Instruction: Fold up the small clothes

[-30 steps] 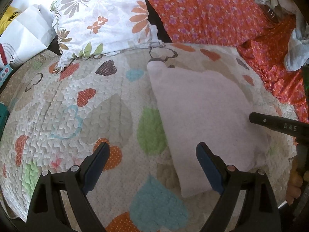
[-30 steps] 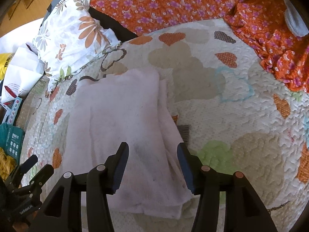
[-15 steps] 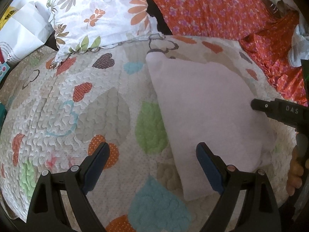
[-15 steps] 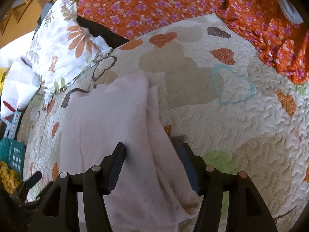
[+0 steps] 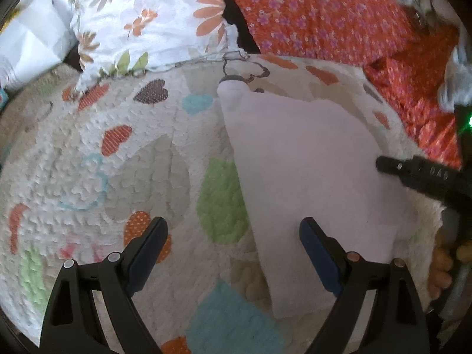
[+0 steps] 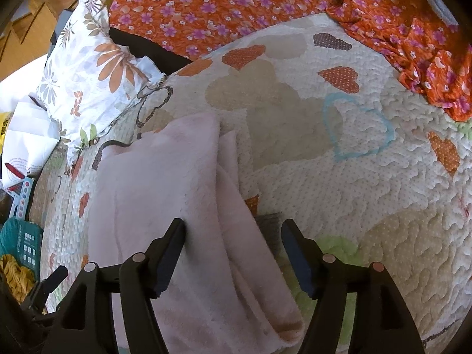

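Left wrist view: left tongs (image 5: 233,230) spread wide, pinching nothing, low centre of frame above the heart-print quilt (image 5: 88,153). Pale pink garment (image 5: 301,171) lies flat on the quilt, centre-right, running from a narrow end near upper centre down to lower right; its near edge sits just beside the right finger of the tongs. The other tool's black tip enters from the right edge over the cloth. Floral pillow (image 5: 147,20) upper left, orange flowered sheet (image 5: 318,14) upper right. Right wrist view: right tongs (image 6: 233,233) spread, straddling the garment's (image 6: 165,194) layered right-hand edge at lower centre; cloth lies between the fingers but they are not pressed on it. Garment fills centre-left, folded lengthwise, layers slightly offset along the right side. Looks soft, fleecy, light and limp; likely to sag and slide apart if lifted by one layer. Best hold, as I judge it: pinch all layers together at a near corner.
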Available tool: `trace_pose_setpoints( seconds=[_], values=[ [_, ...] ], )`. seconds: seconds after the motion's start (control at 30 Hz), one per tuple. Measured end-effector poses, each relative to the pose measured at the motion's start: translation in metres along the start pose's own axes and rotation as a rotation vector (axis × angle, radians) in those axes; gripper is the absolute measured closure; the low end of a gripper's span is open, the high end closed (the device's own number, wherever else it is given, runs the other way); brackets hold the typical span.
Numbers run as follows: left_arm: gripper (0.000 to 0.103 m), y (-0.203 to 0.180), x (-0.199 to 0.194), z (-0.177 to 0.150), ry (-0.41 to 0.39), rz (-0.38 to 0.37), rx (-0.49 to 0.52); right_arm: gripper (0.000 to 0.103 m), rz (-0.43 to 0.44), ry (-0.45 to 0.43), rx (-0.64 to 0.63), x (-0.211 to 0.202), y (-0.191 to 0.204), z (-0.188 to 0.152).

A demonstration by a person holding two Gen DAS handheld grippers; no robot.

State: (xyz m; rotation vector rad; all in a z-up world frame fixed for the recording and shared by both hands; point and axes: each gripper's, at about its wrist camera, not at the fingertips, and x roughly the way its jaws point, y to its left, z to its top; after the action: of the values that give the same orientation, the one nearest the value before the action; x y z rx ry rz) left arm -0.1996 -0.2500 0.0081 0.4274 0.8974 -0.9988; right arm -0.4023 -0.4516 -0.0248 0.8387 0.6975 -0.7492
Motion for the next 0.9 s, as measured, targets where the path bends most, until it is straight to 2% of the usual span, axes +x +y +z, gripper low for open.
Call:
trace_pose_setpoints(
  seconds=[0.1, 0.2, 0.23, 0.33, 0.4, 0.43, 0.47, 0.5, 0.53, 0.57, 0.6, 0.7, 0.77, 0.8, 0.83, 0.87, 0.9],
  values=[
    [0.013, 0.014, 0.013, 0.008, 0.042, -0.077, -0.091, 0.026, -0.007, 0.002, -0.008, 0.011, -0.002, 0.008],
    [0.011, 0.025, 0.034, 0.013, 0.111, -0.21, -0.201, 0.023, -0.01, 0.005, -0.021, 0.024, -0.002, 0.014],
    [0.009, 0.028, 0.043, 0.014, 0.137, -0.276, -0.246, 0.022, -0.004, 0.006, -0.021, 0.027, -0.002, 0.016],
    [0.008, 0.02, 0.063, 0.017, 0.191, -0.388, -0.275, 0.022, 0.073, 0.051, -0.013, 0.039, 0.001, 0.018],
    [0.007, 0.01, 0.064, 0.016, 0.168, -0.382, -0.25, 0.022, 0.118, 0.086, -0.031, 0.049, 0.008, 0.017],
    [0.008, 0.003, 0.063, 0.017, 0.144, -0.384, -0.23, 0.032, 0.13, 0.087, -0.046, 0.051, 0.013, 0.017],
    [0.016, -0.001, 0.06, 0.017, 0.134, -0.397, -0.225, 0.052, 0.17, 0.106, -0.039, 0.053, 0.017, 0.017],
    [0.045, -0.003, 0.058, 0.018, 0.133, -0.413, -0.222, 0.055, 0.184, 0.111, -0.023, 0.053, 0.022, 0.017],
    [0.05, -0.007, 0.053, 0.021, 0.132, -0.394, -0.21, 0.063, 0.186, 0.105, -0.025, 0.051, 0.027, 0.018],
    [0.06, -0.008, 0.047, 0.024, 0.115, -0.397, -0.206, 0.068, 0.19, 0.092, -0.026, 0.047, 0.032, 0.019],
    [0.065, -0.007, 0.043, 0.028, 0.102, -0.407, -0.205, 0.07, 0.213, 0.081, -0.024, 0.042, 0.037, 0.02],
    [0.067, -0.001, 0.021, 0.044, 0.035, -0.421, -0.205, 0.072, 0.298, 0.023, -0.054, 0.02, 0.06, 0.026],
    [0.063, 0.002, 0.016, 0.052, 0.026, -0.367, -0.172, 0.072, 0.313, -0.008, -0.079, 0.012, 0.072, 0.028],
    [0.058, 0.004, 0.02, 0.053, 0.037, -0.337, -0.162, 0.072, 0.287, -0.01, -0.083, 0.014, 0.075, 0.028],
    [0.049, 0.006, 0.029, 0.052, 0.064, -0.281, -0.158, 0.072, 0.236, -0.003, -0.084, 0.021, 0.075, 0.028],
    [0.044, 0.01, 0.038, 0.049, 0.09, -0.235, -0.165, 0.069, 0.181, 0.007, -0.085, 0.027, 0.075, 0.027],
    [0.041, 0.012, 0.047, 0.044, 0.122, -0.192, -0.17, 0.068, 0.089, 0.03, -0.085, 0.039, 0.071, 0.024]
  ],
)
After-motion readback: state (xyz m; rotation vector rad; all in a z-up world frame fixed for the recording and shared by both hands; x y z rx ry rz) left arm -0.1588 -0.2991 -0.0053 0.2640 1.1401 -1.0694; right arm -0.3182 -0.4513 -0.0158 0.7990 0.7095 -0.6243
